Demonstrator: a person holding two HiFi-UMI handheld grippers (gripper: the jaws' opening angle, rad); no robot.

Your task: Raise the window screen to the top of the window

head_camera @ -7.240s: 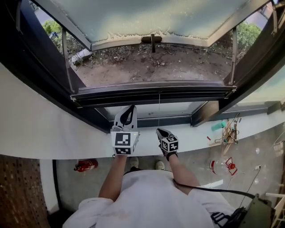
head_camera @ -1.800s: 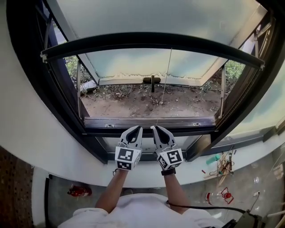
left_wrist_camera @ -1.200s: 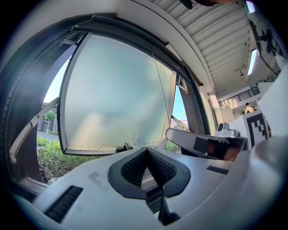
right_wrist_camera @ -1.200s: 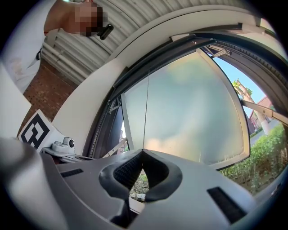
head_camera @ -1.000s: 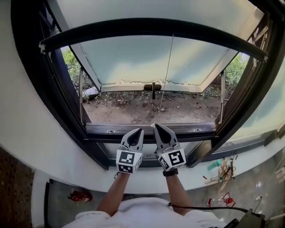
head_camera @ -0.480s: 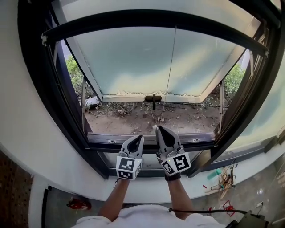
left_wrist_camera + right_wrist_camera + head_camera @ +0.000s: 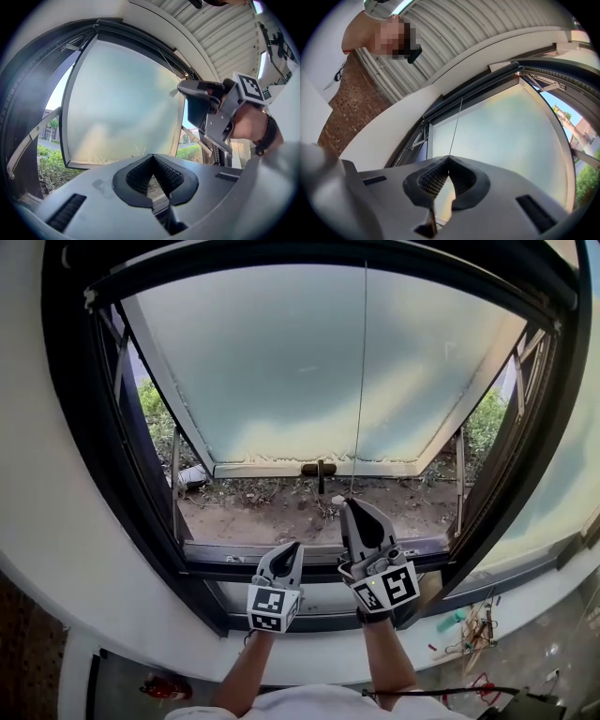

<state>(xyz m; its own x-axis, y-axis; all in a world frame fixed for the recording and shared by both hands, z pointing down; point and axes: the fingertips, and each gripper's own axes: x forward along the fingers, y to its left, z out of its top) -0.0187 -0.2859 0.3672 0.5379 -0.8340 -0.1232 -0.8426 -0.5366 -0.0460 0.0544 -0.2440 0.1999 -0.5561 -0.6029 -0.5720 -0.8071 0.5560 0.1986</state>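
Window screen bar (image 7: pixel 234 259) sits high, near the frame's top. Right gripper (image 7: pixel 342 503) is clenched on the thin pull cord (image 7: pixel 363 381); left gripper (image 7: pixel 292 547) is closed, empty, by the sill. Guide the cord upward under steady tension; don't let it snap.

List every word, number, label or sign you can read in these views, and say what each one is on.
No readable words or numbers anywhere.
Marker cube on the left gripper: black-and-white square pattern only, no text.
Marker cube on the right gripper: pattern only, no text.
Dark print on the person's white shirt, right gripper view: too small and cut off to read.
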